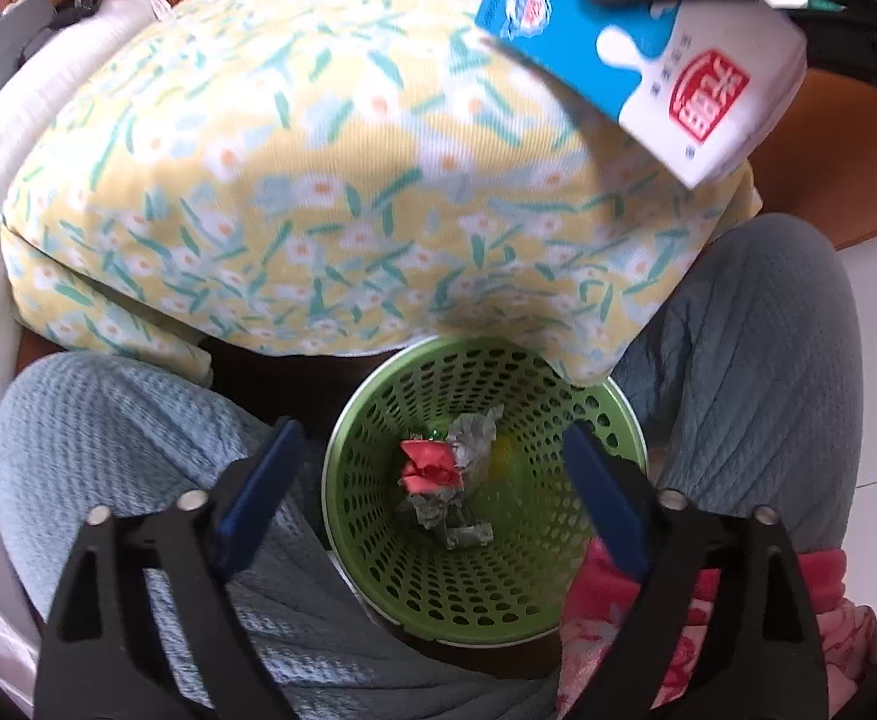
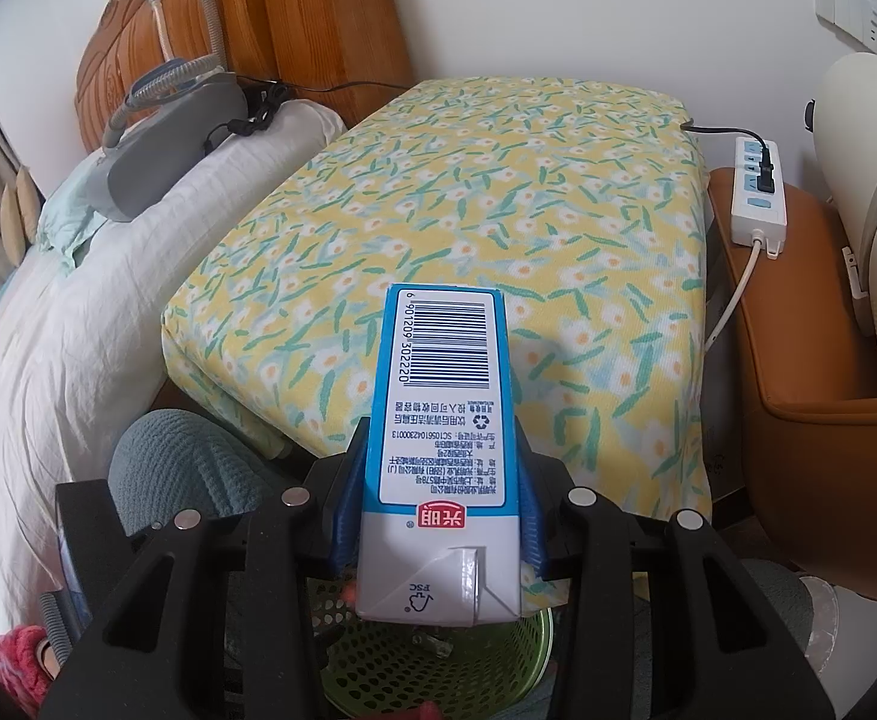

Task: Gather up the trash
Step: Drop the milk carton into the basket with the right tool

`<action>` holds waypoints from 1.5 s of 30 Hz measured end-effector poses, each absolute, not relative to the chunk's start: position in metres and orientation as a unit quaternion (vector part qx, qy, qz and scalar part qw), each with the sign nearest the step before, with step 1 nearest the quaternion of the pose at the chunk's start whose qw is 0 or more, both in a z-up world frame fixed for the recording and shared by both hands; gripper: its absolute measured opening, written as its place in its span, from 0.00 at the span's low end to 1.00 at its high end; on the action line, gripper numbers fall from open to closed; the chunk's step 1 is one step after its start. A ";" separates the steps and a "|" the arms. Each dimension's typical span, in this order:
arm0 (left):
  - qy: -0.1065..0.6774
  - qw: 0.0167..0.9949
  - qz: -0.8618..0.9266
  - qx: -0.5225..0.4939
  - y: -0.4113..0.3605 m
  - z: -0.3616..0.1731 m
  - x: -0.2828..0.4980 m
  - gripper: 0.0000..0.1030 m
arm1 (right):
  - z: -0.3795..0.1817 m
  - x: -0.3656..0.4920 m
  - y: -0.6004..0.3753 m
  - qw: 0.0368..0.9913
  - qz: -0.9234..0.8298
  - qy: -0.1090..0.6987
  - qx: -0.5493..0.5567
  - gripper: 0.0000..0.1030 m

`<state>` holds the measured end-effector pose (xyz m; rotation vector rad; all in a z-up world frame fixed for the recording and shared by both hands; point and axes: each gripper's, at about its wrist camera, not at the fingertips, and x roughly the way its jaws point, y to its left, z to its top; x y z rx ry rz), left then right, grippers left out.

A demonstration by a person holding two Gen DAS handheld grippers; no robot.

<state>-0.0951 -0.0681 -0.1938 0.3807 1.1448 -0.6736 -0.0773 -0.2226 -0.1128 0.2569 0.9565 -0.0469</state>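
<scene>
- Hovering over the green basket (image 1: 486, 570), left hand-held gripper (image 1: 432, 480) stands wide apart, holding nothing; crumpled wrappers (image 1: 438, 474) lie at the bottom.
- Right hand-held gripper (image 2: 438, 516) clamps a milk carton (image 2: 444, 420) above the flowered cushion (image 2: 498, 180), near the basket.

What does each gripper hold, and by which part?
Left gripper: nothing, open above the green basket. Right gripper: the milk carton, clamped by its narrow sides near one end.
</scene>
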 end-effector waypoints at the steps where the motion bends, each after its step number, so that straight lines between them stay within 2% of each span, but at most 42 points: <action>1: 0.525 0.775 -0.306 0.174 -0.067 -0.191 -0.094 0.87 | -0.113 -0.077 -0.222 0.880 -0.023 0.459 0.123 0.41; 10: 0.502 0.802 -0.280 0.162 -0.051 -0.162 -0.083 0.92 | -0.106 -0.094 -0.218 0.885 0.004 0.451 0.115 0.41; 18: 0.458 0.842 -0.243 0.153 -0.027 -0.130 -0.069 0.92 | -0.106 -0.139 -0.194 0.878 0.074 0.468 0.070 0.41; 22: 0.452 0.850 -0.226 0.149 -0.018 -0.127 -0.060 0.92 | -0.139 -0.145 -0.176 0.853 0.112 0.507 0.058 0.41; 25: 0.462 0.846 -0.221 0.148 -0.016 -0.128 -0.056 0.92 | -0.188 -0.135 -0.162 0.828 0.124 0.546 0.036 0.41; 30: 0.467 0.845 -0.216 0.142 -0.011 -0.131 -0.056 0.92 | -0.240 -0.126 -0.147 0.800 0.122 0.587 0.004 0.42; 32: 0.470 0.845 -0.214 0.140 -0.010 -0.132 -0.055 0.92 | -0.248 -0.123 -0.146 0.795 0.109 0.596 -0.005 0.53; 34: 0.470 0.845 -0.213 0.139 -0.010 -0.133 -0.055 0.92 | -0.248 -0.123 -0.149 0.800 0.093 0.593 -0.011 0.69; 40: 0.473 0.844 -0.213 0.137 -0.011 -0.134 -0.054 0.92 | -0.229 -0.128 -0.161 0.812 0.077 0.579 -0.004 0.81; 45: 0.469 0.848 -0.207 0.133 -0.010 -0.132 -0.054 0.92 | -0.203 -0.136 -0.161 0.826 0.083 0.557 0.000 0.85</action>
